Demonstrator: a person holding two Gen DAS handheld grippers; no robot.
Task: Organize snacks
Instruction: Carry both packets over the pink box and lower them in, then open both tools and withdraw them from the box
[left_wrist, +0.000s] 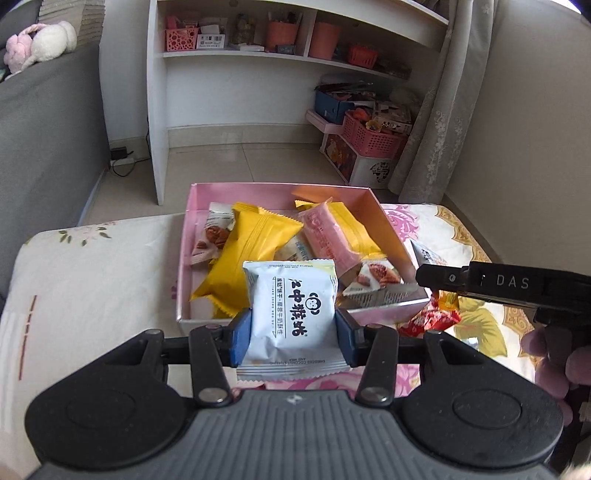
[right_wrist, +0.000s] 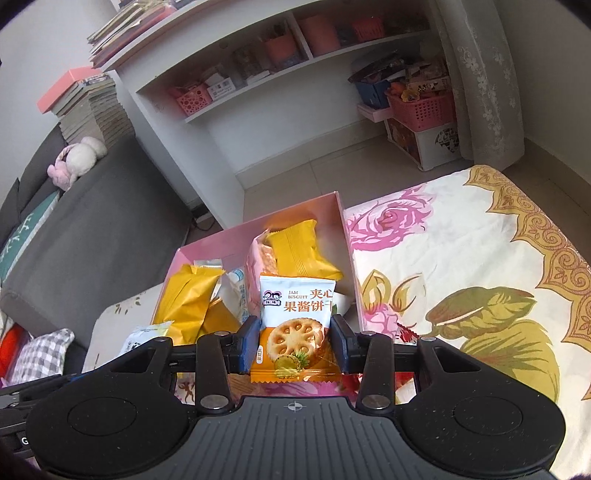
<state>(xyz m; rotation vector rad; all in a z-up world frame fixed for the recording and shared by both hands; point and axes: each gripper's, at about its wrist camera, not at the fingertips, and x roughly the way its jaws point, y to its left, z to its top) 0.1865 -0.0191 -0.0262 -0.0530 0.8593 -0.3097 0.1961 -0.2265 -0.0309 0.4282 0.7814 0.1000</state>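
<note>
**Two snack packets gripped above a pink box**

Several large things frame the scene: a white shelf unit (left_wrist: 236, 74) against the far wall, its cubbies crowded with small items too blurred to name, and a grey sofa (left_wrist: 48, 140) cut off at the left edge. Nearer lies a floral cloth (right_wrist: 461, 251) over the work surface, its far end running out of the right wrist view.

On that cloth sits the pink box (left_wrist: 184, 258), open-topped and holding a jumble of wrapped snacks. A yellow packet (left_wrist: 255, 243) lies across others, so the packets beneath show only as corners and edges. Just outside the box's near right corner a red wrapper (left_wrist: 432, 317) is half covered by the other tool's finger, and its print cannot be read.

The left gripper (left_wrist: 293, 328) is pinching a white biscuit packet (left_wrist: 295, 314) between its blue pads (left_wrist: 240, 332), held just in front of the box's near wall; the packet's lower edge hides behind the tool body.

The right gripper (right_wrist: 295, 343) is clamped on a jam biscuit packet (right_wrist: 295, 325), white above and orange below, held over the box's near right part. A purple-gloved hand (left_wrist: 554, 362) shows only partly at the edge of the left wrist view.
</note>
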